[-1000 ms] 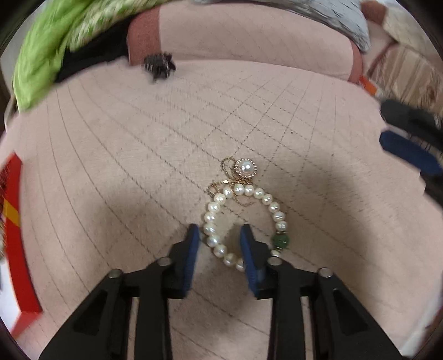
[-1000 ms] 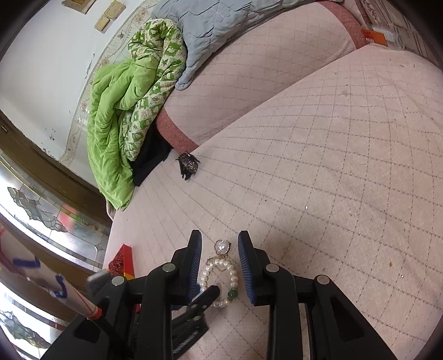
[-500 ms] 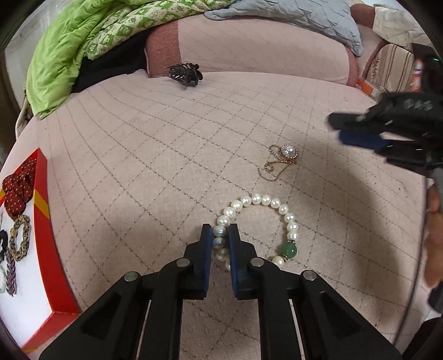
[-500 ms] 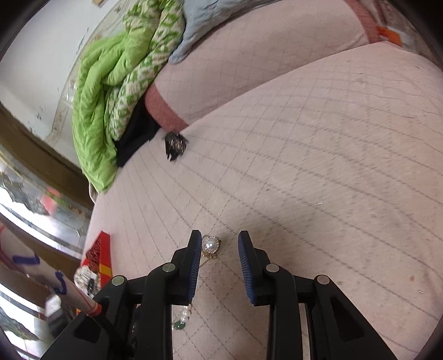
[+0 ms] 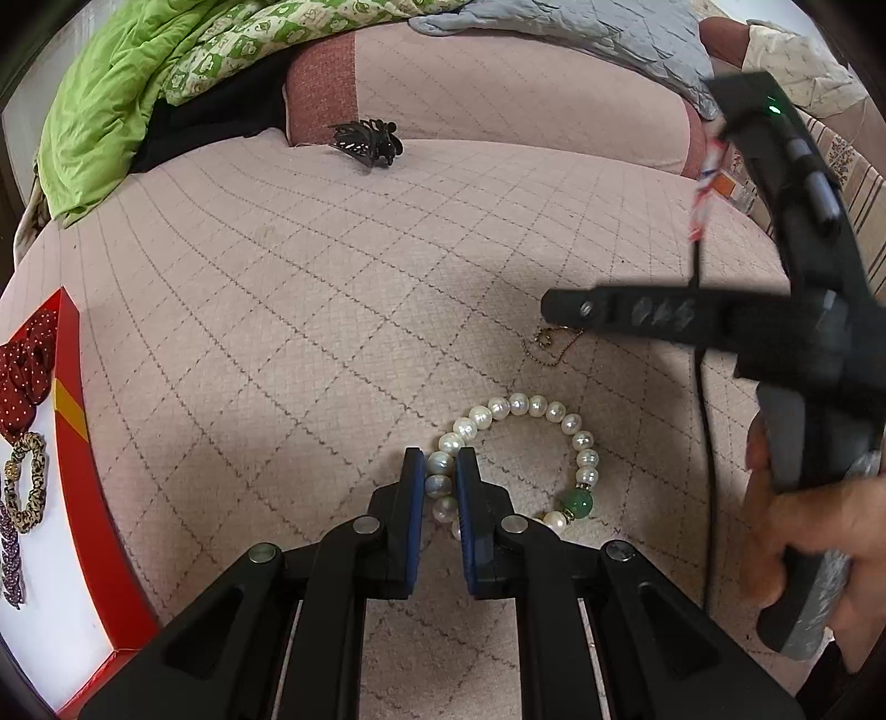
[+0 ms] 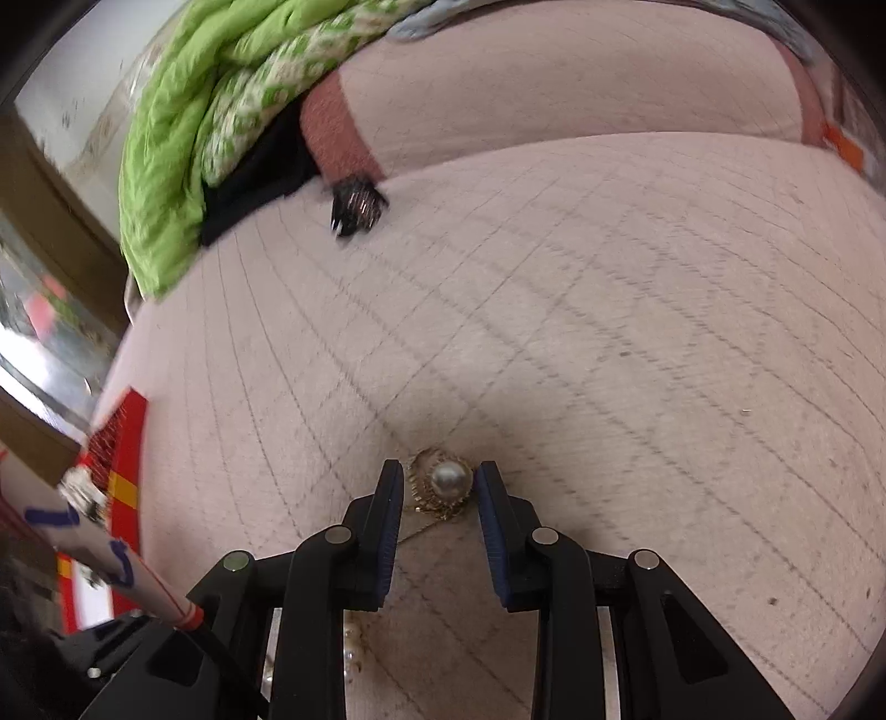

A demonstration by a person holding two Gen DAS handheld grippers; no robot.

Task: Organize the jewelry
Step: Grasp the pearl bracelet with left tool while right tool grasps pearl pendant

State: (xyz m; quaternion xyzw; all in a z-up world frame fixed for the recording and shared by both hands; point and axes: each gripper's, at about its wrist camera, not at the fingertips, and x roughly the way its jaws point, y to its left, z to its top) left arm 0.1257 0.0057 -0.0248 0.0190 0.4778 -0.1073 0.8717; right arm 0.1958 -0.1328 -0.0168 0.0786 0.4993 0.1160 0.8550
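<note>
A white pearl bracelet (image 5: 559,412) with one green bead lies on the pink quilted cushion (image 5: 288,310). My left gripper (image 5: 441,471) is shut on the bracelet's near-left pearls. A gold brooch with a large pearl (image 6: 446,481) and a thin gold chain (image 5: 554,346) lies just beyond the bracelet. My right gripper (image 6: 437,482) is open, low over the cushion, with the brooch between its fingers. In the left wrist view the right gripper's body (image 5: 720,315) hides the brooch.
A red-rimmed white tray (image 5: 72,387) with hair ties and scrunchies sits at the left edge. A black hair claw (image 5: 365,141) lies at the back by the bolster. A green quilt (image 5: 111,99) and a grey blanket (image 5: 581,27) are piled behind.
My left gripper closed on the pearl bracelet and has drawn it back from the brooch. My right gripper came down and forward, so the brooch now sits between its open fingers.
</note>
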